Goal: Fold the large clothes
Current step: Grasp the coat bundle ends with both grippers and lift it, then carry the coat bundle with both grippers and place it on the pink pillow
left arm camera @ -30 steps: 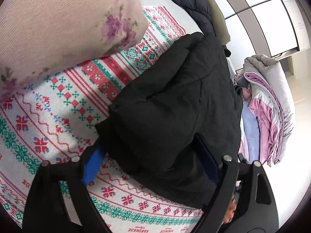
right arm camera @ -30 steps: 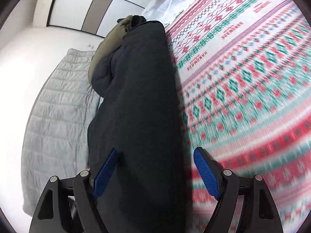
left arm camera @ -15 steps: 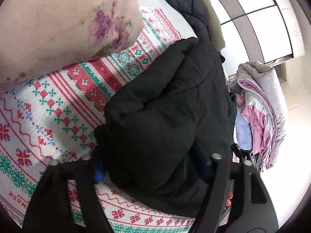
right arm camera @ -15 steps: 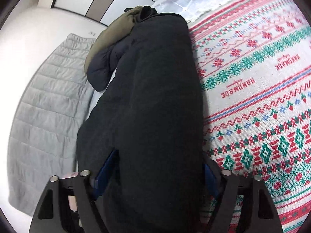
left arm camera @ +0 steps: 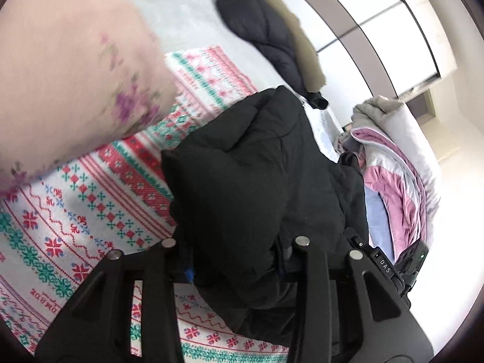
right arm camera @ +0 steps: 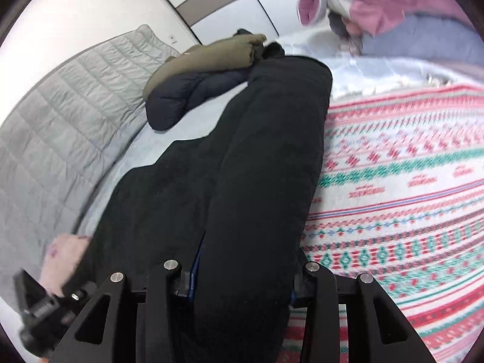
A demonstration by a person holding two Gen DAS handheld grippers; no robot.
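Observation:
A bulky black padded jacket (left arm camera: pixel 257 175) lies folded in a long roll on a red, green and white patterned blanket (left arm camera: pixel 90 199). My left gripper (left arm camera: pixel 239 260) is shut on one end of the jacket, its blue pads buried in the fabric. My right gripper (right arm camera: pixel 242 281) is shut on the other end of the same jacket (right arm camera: pixel 260 163), which runs away from it along the blanket's (right arm camera: pixel 408 181) edge. The other gripper shows at the lower left of the right wrist view.
A pink floral pillow (left arm camera: pixel 66 72) lies at the left. A navy and olive jacket (left arm camera: pixel 272 36) (right arm camera: pixel 208 69) lies beyond the black one. A pile of pink, grey and blue clothes (left arm camera: pixel 402 166) (right arm camera: pixel 393 9) sits at the bed's edge. A grey quilted headboard (right arm camera: pixel 60 115) stands behind.
Both grippers have closed from open onto the ends of the black jacket. Both views have shifted as the jacket is drawn up and moved.

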